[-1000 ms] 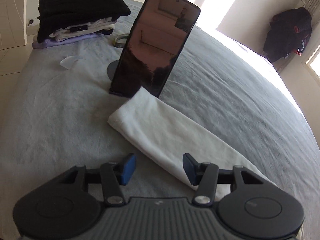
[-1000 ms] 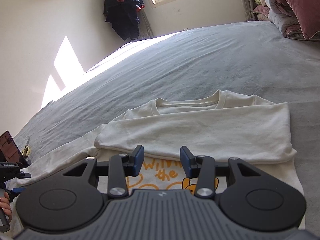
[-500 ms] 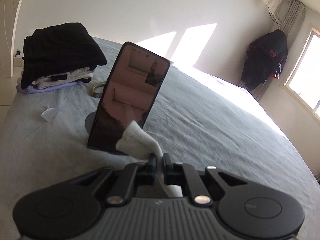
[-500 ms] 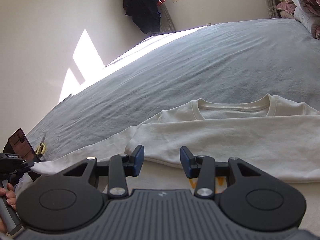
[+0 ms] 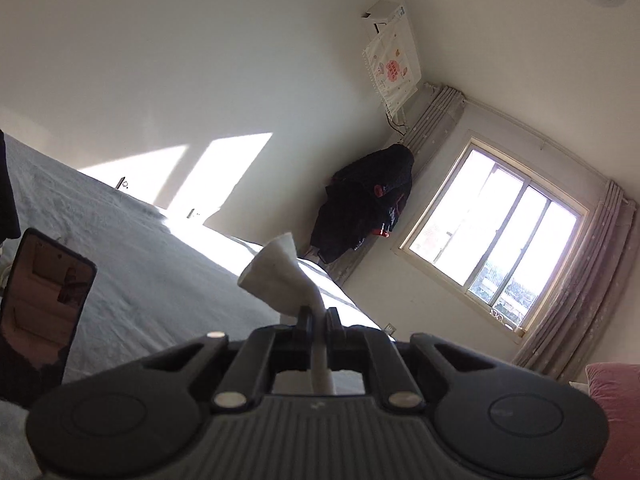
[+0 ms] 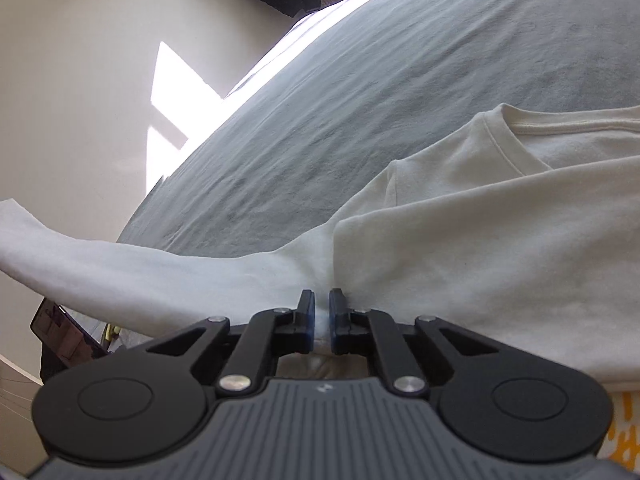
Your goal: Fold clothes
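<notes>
A cream long-sleeved shirt (image 6: 500, 232) lies on the grey bed (image 6: 360, 92), its neckline at the upper right and one sleeve folded across the chest. My right gripper (image 6: 320, 316) is shut on the fabric where the other sleeve (image 6: 120, 268) meets the body. That sleeve rises off the bed toward the left edge of the right wrist view. In the left wrist view my left gripper (image 5: 318, 320) is shut on the sleeve cuff (image 5: 276, 276), which sticks up in a bunched cone above the jaws, lifted well off the bed (image 5: 132, 272).
A phone (image 5: 40, 312) stands on a holder at the left of the left wrist view and shows again as the phone (image 6: 68, 328) below the raised sleeve. A dark jacket (image 5: 368, 204) hangs beside the window (image 5: 496, 236). A pink pillow (image 5: 616, 392) sits at the right edge.
The left gripper shut on the sleeve cuff, then lifted it and tipped up toward the wall. The right gripper slid left and down to the sleeve's base and shut on it.
</notes>
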Demonstrator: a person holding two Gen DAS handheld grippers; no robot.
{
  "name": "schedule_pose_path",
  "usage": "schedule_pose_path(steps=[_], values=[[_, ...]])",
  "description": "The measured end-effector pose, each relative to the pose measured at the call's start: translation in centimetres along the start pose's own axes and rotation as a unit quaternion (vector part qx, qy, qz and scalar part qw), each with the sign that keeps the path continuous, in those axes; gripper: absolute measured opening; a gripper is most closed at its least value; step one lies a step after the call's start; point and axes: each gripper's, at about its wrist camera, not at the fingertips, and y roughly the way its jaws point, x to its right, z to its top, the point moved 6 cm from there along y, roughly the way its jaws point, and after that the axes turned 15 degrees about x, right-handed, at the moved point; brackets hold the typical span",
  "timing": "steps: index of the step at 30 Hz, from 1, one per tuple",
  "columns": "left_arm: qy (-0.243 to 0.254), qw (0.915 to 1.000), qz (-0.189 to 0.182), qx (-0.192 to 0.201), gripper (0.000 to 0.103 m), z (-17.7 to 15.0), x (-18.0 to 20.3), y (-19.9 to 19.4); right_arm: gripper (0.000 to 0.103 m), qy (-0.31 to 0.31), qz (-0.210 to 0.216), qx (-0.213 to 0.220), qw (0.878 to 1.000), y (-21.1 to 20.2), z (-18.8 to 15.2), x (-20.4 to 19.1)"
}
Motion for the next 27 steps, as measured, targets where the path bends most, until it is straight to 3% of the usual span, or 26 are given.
schedule_pose_path(steps=[4, 5, 7, 9, 10, 15, 21, 27], values=[[-0.002, 0.9972, -0.074, -0.01, 0.006, -1.0, 3.9, 0.0, 0.002, 0.007, 0.006, 0.002, 1.0, -0.2, 0.4, -0.4], [-0.008, 0.9956, -0.091, -0.017, 0.006, -1.2, 4.8, -0.1, 0.016, 0.012, 0.01, 0.005, 1.0, -0.8, 0.8, -0.4], [-0.02, 0.9903, -0.133, -0.034, 0.006, -2.1, 7.0, -0.5, 0.018, 0.025, 0.018, 0.016, 0.999, -2.2, 1.8, -0.3], [-0.026, 0.9843, -0.167, -0.052, 0.006, -3.0, 8.8, -0.9, 0.04, 0.043, 0.026, 0.032, 0.998, -3.9, 3.0, 0.1], [-0.028, 0.9807, -0.183, -0.063, 0.006, -3.7, 9.9, -1.0, 0.058, 0.056, 0.028, 0.045, 0.997, -4.9, 3.8, 0.6], [-0.036, 0.9627, -0.238, -0.124, 0.006, -8.4, 14.5, -1.6, 0.059, 0.118, 0.035, 0.082, 0.989, -10.0, 6.8, 4.0], [-0.04, 0.9504, -0.234, -0.201, 0.006, -15.8, 17.3, -3.2, 0.059, 0.184, 0.029, 0.123, 0.975, -15.7, 9.3, 9.2], [-0.02, 0.9391, -0.226, -0.258, 0.006, -22.3, 18.4, -5.2, 0.059, 0.25, 0.025, 0.143, 0.957, -18.5, 8.9, 13.7]])
